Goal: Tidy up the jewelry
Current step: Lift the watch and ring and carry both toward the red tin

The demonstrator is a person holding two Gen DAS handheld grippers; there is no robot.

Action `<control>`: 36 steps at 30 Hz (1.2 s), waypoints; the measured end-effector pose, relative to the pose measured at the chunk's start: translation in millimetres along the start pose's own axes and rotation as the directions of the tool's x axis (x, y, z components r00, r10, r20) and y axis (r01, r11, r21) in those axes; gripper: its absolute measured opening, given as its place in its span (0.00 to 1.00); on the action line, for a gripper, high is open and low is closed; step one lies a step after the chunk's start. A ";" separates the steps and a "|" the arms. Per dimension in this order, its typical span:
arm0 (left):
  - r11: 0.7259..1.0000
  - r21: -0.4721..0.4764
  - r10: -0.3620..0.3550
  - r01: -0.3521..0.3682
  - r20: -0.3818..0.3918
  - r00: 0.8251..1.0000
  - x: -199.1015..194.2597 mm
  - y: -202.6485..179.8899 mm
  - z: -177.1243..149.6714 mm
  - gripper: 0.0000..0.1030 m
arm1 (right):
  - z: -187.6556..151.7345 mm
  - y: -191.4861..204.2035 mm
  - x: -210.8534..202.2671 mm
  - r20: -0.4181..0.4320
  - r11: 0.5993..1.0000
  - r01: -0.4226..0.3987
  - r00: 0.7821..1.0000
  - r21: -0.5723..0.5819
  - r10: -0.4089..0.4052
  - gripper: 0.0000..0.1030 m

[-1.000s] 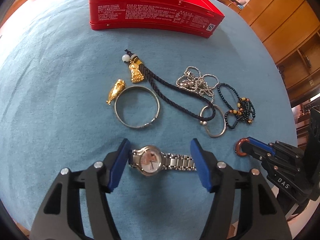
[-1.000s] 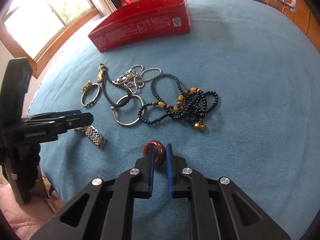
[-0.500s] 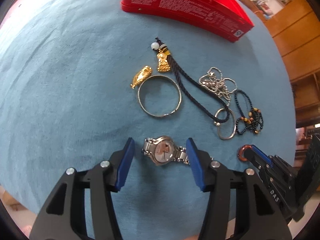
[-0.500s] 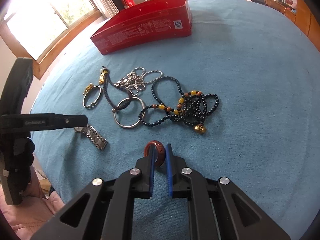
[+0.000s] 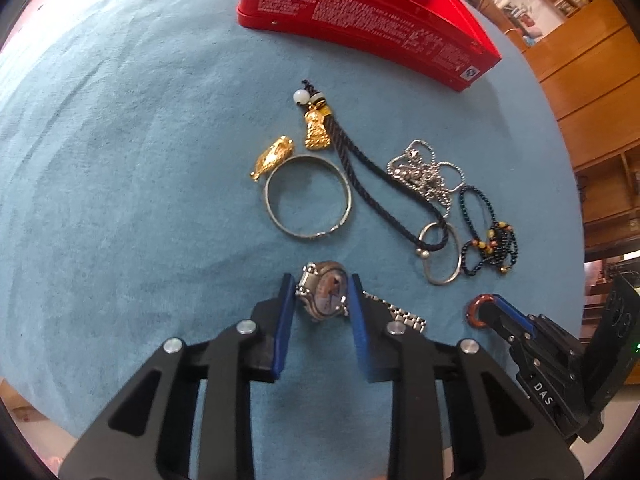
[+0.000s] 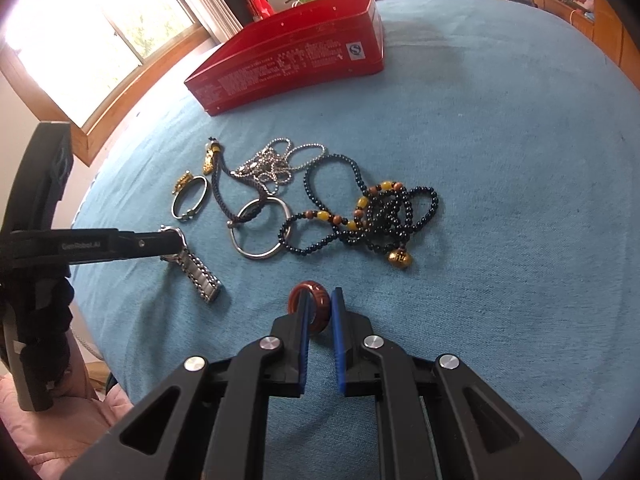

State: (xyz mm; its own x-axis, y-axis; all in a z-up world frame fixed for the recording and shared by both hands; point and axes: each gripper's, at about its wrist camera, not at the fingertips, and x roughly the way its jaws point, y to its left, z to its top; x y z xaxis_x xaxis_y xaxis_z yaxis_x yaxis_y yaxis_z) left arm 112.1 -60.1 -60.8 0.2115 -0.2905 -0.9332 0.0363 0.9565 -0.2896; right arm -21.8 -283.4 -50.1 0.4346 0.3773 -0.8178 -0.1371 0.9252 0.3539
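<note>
Two grippers are loaded: the left gripper clamps the watch by its rigid case, slack metal band trailing on the cloth; the right gripper pinches a smooth, slippery red ring. Beyond waits the red tin.

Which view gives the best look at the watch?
The left wrist view: the watch sits centred between the left tool fingers, face and lugs visible, band trailing to the right. In the right wrist view the watch is far off; its case is mostly hidden behind the left tool, leaving mainly the band.
</note>
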 end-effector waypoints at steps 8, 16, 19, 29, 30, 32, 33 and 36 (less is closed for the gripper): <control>0.996 0.051 -0.073 0.070 0.071 0.995 -23.4 3.2 -9.5 0.12 | 6.7 2.7 -17.8 0.054 1.000 -0.002 0.999 0.007 0.001 0.10; 0.984 0.112 -0.154 0.138 0.147 0.977 -46.5 -5.5 -11.9 0.10 | 15.7 12.3 -23.0 0.077 1.000 -0.015 0.997 -0.006 0.015 0.10; 0.981 0.125 -0.168 0.147 0.175 0.970 -53.3 -7.2 -9.1 0.10 | 20.2 13.4 -23.8 0.084 1.000 -0.019 0.996 -0.005 0.020 0.10; 0.973 0.151 -0.206 0.172 0.249 0.946 -77.5 -10.8 1.0 0.10 | 43.4 21.4 -32.5 0.124 0.999 -0.037 0.991 -0.022 0.040 0.10; 0.973 0.153 -0.208 0.173 0.259 0.943 -80.9 -11.1 2.9 0.10 | 47.3 22.1 -33.7 0.129 0.999 -0.034 0.991 -0.024 0.037 0.10; 0.972 0.154 -0.214 0.176 0.275 0.937 -86.6 -10.8 6.0 0.10 | 54.4 22.6 -35.4 0.135 0.999 -0.035 0.990 -0.024 0.038 0.10; 0.972 0.156 -0.217 0.178 0.284 0.934 -90.6 -11.2 8.2 0.10 | 59.0 23.1 -35.8 0.136 0.999 -0.037 0.990 -0.027 0.040 0.10; 0.970 0.163 -0.222 0.178 0.311 0.924 -99.2 -13.7 15.7 0.10 | 72.5 24.6 -38.5 0.145 0.999 -0.040 0.988 -0.032 0.045 0.10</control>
State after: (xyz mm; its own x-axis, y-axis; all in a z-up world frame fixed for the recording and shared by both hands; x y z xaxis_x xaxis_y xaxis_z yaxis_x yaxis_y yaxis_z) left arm 105.9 -44.0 39.1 0.4914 -0.4720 -0.7320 0.2318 0.8810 -0.4125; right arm 22.6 -278.2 23.0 0.5523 0.4081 -0.7269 -0.1830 0.9101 0.3719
